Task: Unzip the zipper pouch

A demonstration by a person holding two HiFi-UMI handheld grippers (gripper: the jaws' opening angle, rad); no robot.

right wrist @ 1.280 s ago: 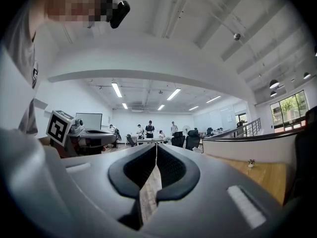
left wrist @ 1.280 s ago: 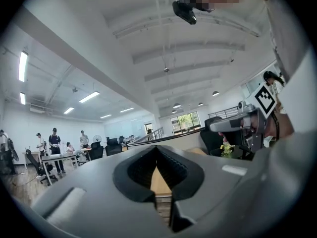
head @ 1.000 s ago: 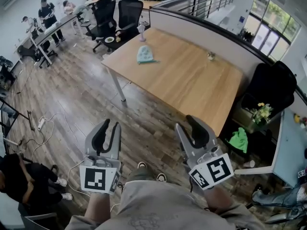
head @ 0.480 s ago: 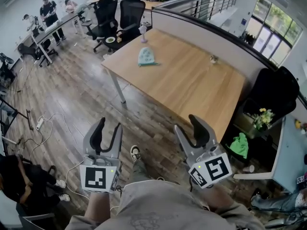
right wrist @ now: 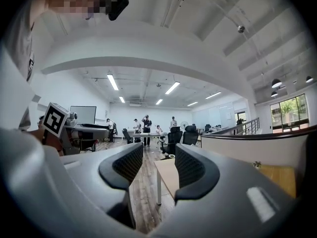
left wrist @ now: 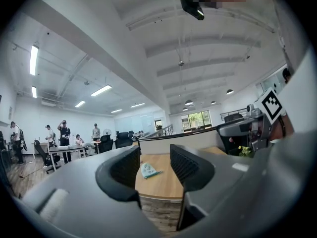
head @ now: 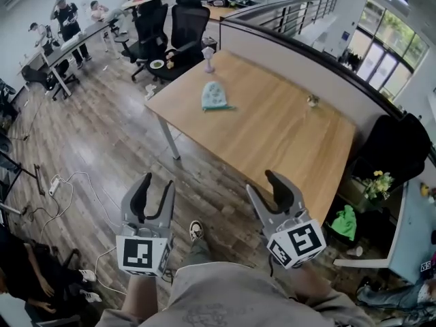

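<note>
A pale green zipper pouch (head: pixel 213 95) lies flat near the far left end of a wooden table (head: pixel 272 138). It also shows small between the left gripper's jaws in the left gripper view, as the pouch (left wrist: pixel 147 170) on the tabletop far ahead. My left gripper (head: pixel 154 187) and right gripper (head: pixel 266 182) are both held low over the floor, well short of the table. Both stand open with nothing between the fingers. The right gripper (right wrist: pixel 158 167) points at the table's near corner.
A small object (head: pixel 313 101) stands near the table's far edge, and a pink item (head: pixel 208 56) at its far left corner. Black office chairs (head: pixel 178 29) sit behind the table. People (head: pixel 65 16) stand at desks at the far left. Cables (head: pixel 75 182) lie on the wooden floor.
The view has shifted forward, so the table sits slightly nearer and lower in frame. Both grippers stay held out in front, open, much as before.
</note>
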